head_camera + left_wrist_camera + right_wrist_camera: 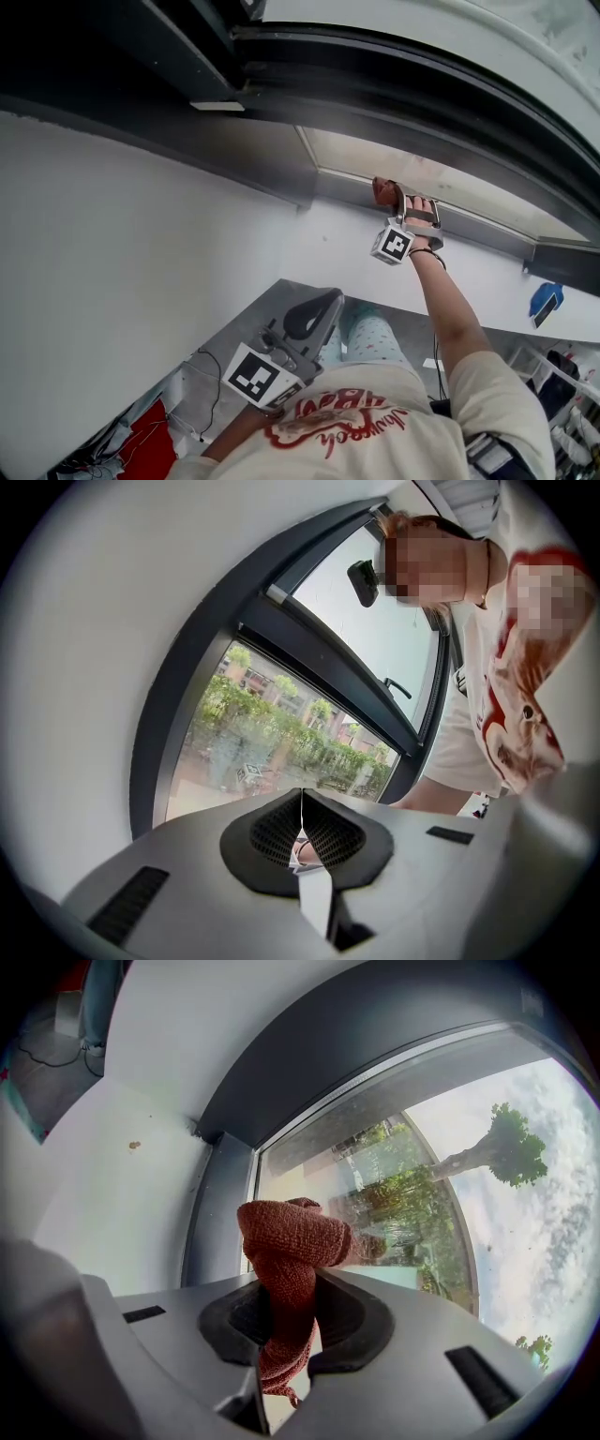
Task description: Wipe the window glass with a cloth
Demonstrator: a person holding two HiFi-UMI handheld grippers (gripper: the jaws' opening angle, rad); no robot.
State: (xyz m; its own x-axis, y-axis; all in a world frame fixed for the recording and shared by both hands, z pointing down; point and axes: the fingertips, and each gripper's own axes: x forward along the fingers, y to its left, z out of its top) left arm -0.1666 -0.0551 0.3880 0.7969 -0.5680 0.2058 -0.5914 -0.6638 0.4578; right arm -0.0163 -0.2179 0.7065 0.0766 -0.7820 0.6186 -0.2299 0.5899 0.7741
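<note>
Right gripper [291,1288]: jaws clenched on a rust-red cloth [286,1241]. The cloth is twisted into a rope between the jaws. A short tail hangs behind them, and a folded wad bulges out ahead of their tips. Directly ahead of the wad lies the window glass [412,1194], near a corner of the pane. A faint reddish reflection sits beside the wad, so it is at or just off the surface, but contact cannot be confirmed. The dark window frame [309,1063] runs to the left of and above the jaws, with the white wall [141,1194] beyond it.

Left gripper [302,832]: jaws pressed together on nothing, held low near the person's shirt [375,422], well apart from the pane.

Likely hazards:
- Only a narrow twist is pinched, so drag against the glass could pull the cloth free.
- The wad is compact, so it would probably clean a thin track and leave streaks.
- Hard pressure could flatten the wad and bring the rigid jaw tips onto the glass.
- A stroke toward the corner could snag the wad on the frame.
</note>
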